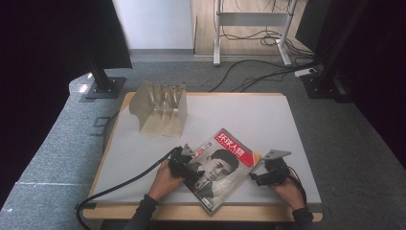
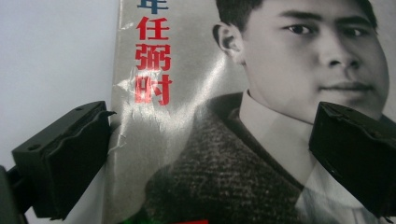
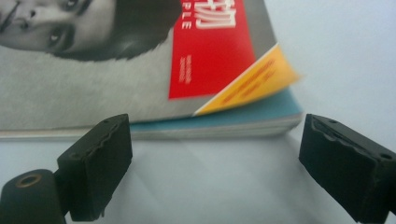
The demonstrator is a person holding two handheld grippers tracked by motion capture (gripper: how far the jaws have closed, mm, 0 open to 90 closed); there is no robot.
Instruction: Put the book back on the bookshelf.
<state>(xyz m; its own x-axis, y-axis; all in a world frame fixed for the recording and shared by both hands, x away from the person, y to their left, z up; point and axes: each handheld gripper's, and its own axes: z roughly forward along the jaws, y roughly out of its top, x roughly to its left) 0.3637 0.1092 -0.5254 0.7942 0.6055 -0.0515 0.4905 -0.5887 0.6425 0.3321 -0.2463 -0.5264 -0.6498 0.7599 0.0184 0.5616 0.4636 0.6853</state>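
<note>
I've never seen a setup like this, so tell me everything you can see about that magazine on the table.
The glossy grey magazine with a red title band lies flat and closed, turned askew, near the front edge of the pale grey table. Its cover shows a black-and-white portrait, red Chinese characters and a yellow corner stripe; the spine edge is creased. One cover corner curls up slightly. The left gripper hovers over its spine side, fingers open; the right gripper faces its opposite edge, apart.

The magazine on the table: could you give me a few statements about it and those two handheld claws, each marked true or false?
1. The magazine lies closed, cover up. True.
2. The left gripper is over the cover, open. True.
3. The right gripper clamps the magazine's corner. False: its jaws stand open beside the edge, apart from it.
4. The clear rack stands on the magazine. False: it stands apart, farther back on the table.
</note>
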